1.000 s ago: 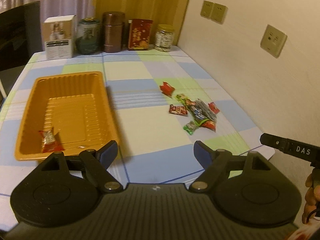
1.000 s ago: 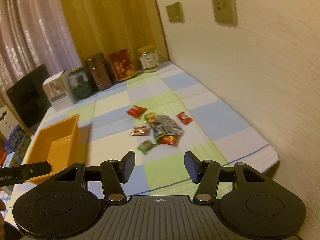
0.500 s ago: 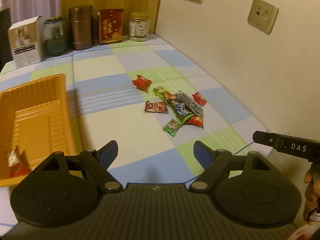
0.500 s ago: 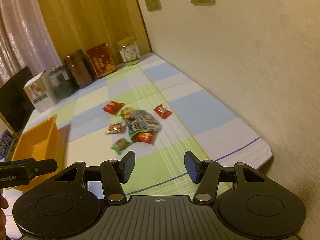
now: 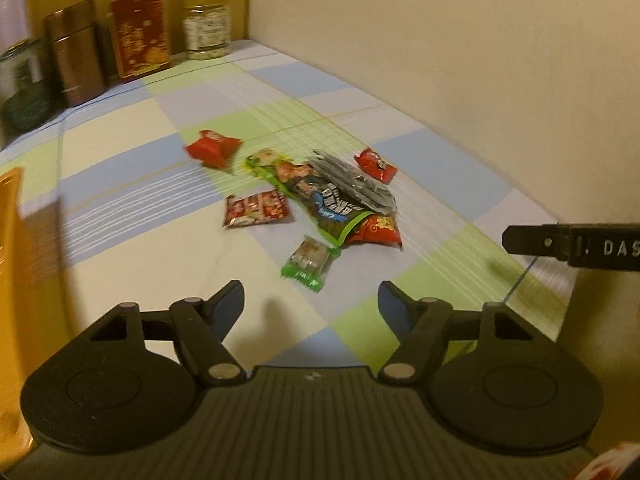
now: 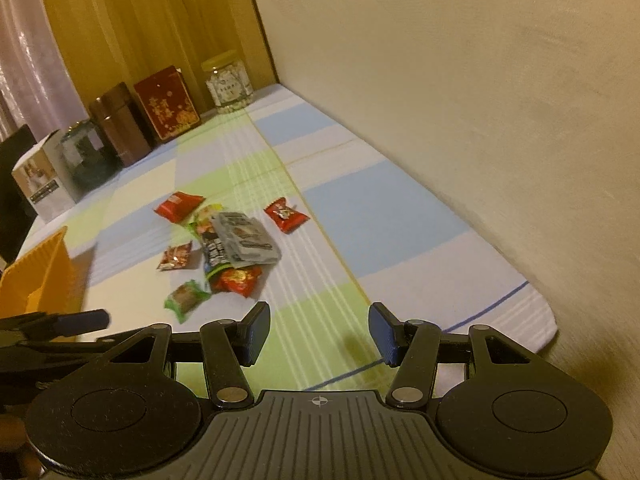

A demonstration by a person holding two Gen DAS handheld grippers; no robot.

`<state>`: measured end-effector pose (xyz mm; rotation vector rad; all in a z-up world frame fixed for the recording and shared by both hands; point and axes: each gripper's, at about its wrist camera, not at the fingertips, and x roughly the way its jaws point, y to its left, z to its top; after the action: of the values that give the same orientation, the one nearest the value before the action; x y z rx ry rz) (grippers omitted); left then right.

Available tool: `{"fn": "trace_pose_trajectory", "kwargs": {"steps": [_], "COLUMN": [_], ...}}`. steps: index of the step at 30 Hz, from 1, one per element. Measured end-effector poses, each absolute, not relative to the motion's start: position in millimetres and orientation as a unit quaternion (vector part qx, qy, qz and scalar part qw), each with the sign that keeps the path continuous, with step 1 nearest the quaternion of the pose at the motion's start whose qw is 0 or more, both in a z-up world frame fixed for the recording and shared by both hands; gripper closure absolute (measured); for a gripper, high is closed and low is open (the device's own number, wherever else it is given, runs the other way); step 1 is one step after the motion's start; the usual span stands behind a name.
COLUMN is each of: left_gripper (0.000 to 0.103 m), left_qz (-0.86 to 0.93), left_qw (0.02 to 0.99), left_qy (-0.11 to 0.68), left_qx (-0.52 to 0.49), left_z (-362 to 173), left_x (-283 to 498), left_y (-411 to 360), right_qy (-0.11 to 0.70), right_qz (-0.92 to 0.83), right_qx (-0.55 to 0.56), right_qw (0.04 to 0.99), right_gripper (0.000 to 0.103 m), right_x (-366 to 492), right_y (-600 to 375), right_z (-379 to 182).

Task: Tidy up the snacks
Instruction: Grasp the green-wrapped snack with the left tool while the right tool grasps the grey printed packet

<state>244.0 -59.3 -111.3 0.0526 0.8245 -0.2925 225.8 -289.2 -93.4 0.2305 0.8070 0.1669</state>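
The left claw point(image 5: 311, 304) hangs over the near part of the desk point(image 5: 132, 136), its jaws apart with nothing between them; they have just been closing a little. The right claw point(image 6: 319, 334) is beside it, jaws also apart and empty. Ahead of both lies the pile of snacks point(image 5: 316, 196). Bare checked cloth runs between the claws and the pile, and more open cloth stretches beyond it to the far end. To the right of the claws the wall point(image 6: 460, 120) follows the desk's long edge closely, so there is little room on that side. The near right corner of the desk drops off just past the right claw. To the left of the claws stands the orange tray point(image 6: 38, 276), only its end showing.

I count seven packets. A green sweet point(image 5: 310, 262) lies nearest the left claw. Behind it are a long green-edged bag point(image 5: 320, 200), a grey bag point(image 5: 352, 188) lying across that, and a red packet point(image 5: 378, 232) tucked under their near end. A flat red packet point(image 5: 258, 209) sits left of the pile, a red sweet point(image 5: 214, 151) farther back, and a small red one point(image 5: 375, 165) on the wall side.

At the far end stand five containers: a white box point(image 6: 38, 184), a dark jar point(image 6: 90, 156), a brown canister point(image 5: 74, 58), a red tin point(image 5: 140, 34) and a clear jar point(image 5: 206, 26).
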Motion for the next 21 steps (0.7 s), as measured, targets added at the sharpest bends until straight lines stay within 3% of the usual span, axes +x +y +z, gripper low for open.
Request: {"fn": "trace_pose_trajectory", "kwargs": {"steps": [7, 9, 14, 21], "left_gripper": [0.049, 0.061, 0.078, 0.082], "left_qz": [-0.167, -0.17, -0.166, -0.142], "left_qw": [0.906, 0.904, 0.905, 0.911], "left_qy": [0.386, 0.39, 0.389, 0.387], "left_qx": [0.047, 0.053, 0.05, 0.02], "left_z": [-132.2, -136.5, -139.4, -131.4], "left_x": [272.2, 277.0, 281.1, 273.8], "left_y": [-66.0, -66.7, -62.8, -48.4], "right_qy": [0.397, 0.397, 0.396, 0.381], "right_qz": [0.083, 0.084, 0.089, 0.13], "right_qx": [0.108, 0.107, 0.105, 0.092], "right_qw": [0.908, 0.908, 0.908, 0.911], "right_gripper": [0.048, 0.048, 0.048, 0.048], "right_x": [245.1, 249.1, 258.3, 273.8], "right_y": [-285.3, -283.2, -279.3, -266.3], "right_z": [-108.0, -110.7, -114.4, -110.8]}}
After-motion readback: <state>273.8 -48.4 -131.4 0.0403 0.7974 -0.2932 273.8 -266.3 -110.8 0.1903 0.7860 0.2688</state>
